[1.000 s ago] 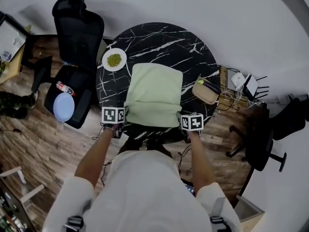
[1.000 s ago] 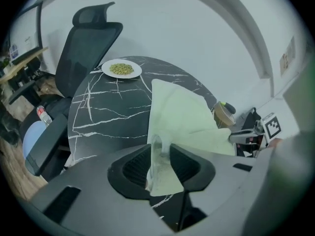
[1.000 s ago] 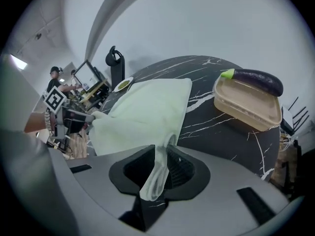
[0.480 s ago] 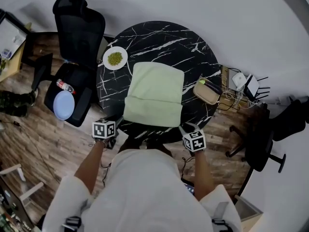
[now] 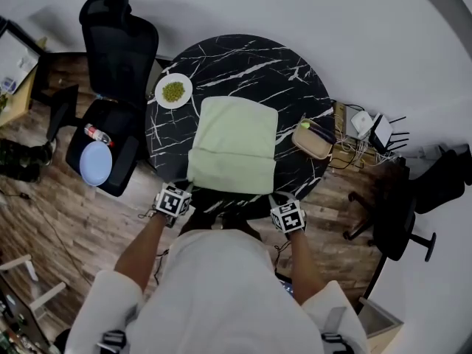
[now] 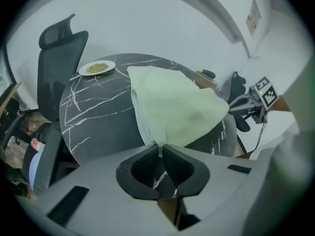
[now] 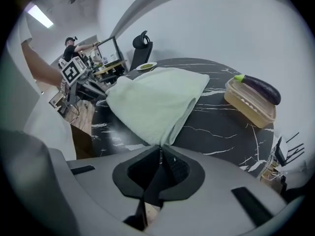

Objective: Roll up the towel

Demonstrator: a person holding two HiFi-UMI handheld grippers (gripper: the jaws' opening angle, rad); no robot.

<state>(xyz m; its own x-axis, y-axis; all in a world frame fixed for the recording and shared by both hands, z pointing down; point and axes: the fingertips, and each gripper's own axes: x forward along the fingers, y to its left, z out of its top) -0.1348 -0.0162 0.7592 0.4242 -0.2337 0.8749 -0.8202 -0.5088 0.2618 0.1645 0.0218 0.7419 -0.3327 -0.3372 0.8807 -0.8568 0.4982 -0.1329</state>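
- Left gripper: jaws closing, tips nearly together, with the near left corner of the towel nipped between them. The cloth fans out straight ahead of the tips.
- Right gripper: same condition, jaws closing on the near right corner. The cloth runs ahead and to the left of these tips.
- The towel lies folded and flat on the round table. Its near edge spans from one pair of jaws to the other, and its far edge is well ahead of both.
- Step in hand, as I judge it: securing both near corners to start the roll.
- Both grips look very close to the corner tip, so slip is a risk. Check that every layer of the fold is between the pads, not just the top one.
- Suggested move: raise both corners together, keep the near edge taut and level between the jaws, then turn it over forward into a tight first turn.
- Keep both hands even, or the roll is likely to come out conical.
- Container with eggplant is ahead-right of the right jaws. Plate is ahead-left of the left jaws. Both are apart from the towel and probably outside the roll path.
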